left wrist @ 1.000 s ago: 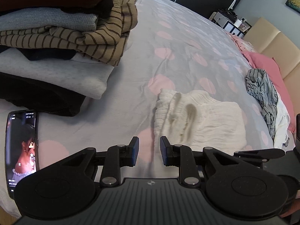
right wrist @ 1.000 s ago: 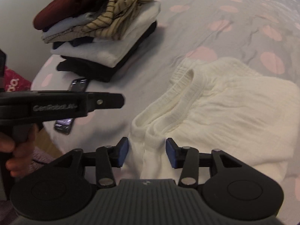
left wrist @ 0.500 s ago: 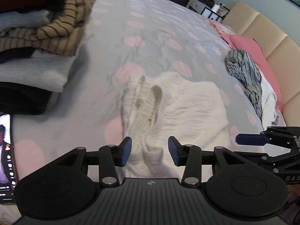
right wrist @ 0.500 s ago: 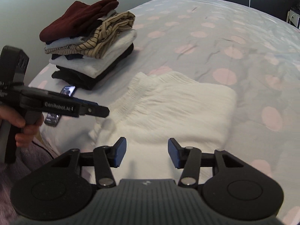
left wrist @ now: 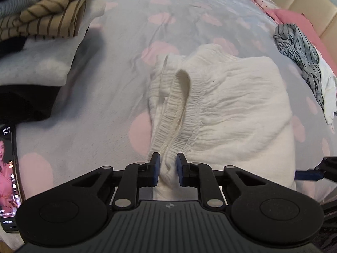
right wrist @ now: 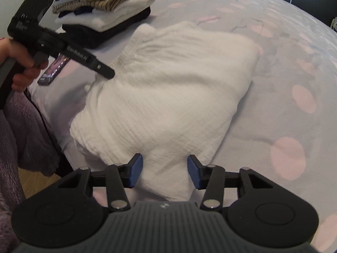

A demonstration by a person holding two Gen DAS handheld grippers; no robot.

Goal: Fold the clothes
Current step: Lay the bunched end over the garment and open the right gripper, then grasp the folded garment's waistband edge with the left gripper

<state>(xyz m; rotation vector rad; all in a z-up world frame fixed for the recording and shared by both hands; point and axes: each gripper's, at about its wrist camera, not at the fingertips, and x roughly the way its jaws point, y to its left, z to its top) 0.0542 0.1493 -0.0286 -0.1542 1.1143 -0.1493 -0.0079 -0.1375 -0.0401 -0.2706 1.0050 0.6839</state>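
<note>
On the near edge of the spotted bed [left wrist: 118, 97], the left gripper [left wrist: 167, 168] is closing on the white garment's [left wrist: 231, 105] waistband to lift it; the right gripper [right wrist: 165, 171] hovers half-open over its opposite corner, gripping nothing.

stack of folded clothes [left wrist: 42, 19]: cut off by the top and left edges in the left wrist view; its lower layers hidden under the upper ones
phone [left wrist: 8, 177]: left part of the screen runs off the frame; small print on it too small to read
white garment [left wrist: 231, 109]: near edge hidden behind the left gripper [left wrist: 167, 169] body
striped grey garment [left wrist: 299, 48]: crumpled, kind cannot be told
person's hand [right wrist: 19, 63]: only fingers show, the rest off the left edge
right wrist view: garment and bedspread [right wrist: 294, 63] softly blurred
</note>
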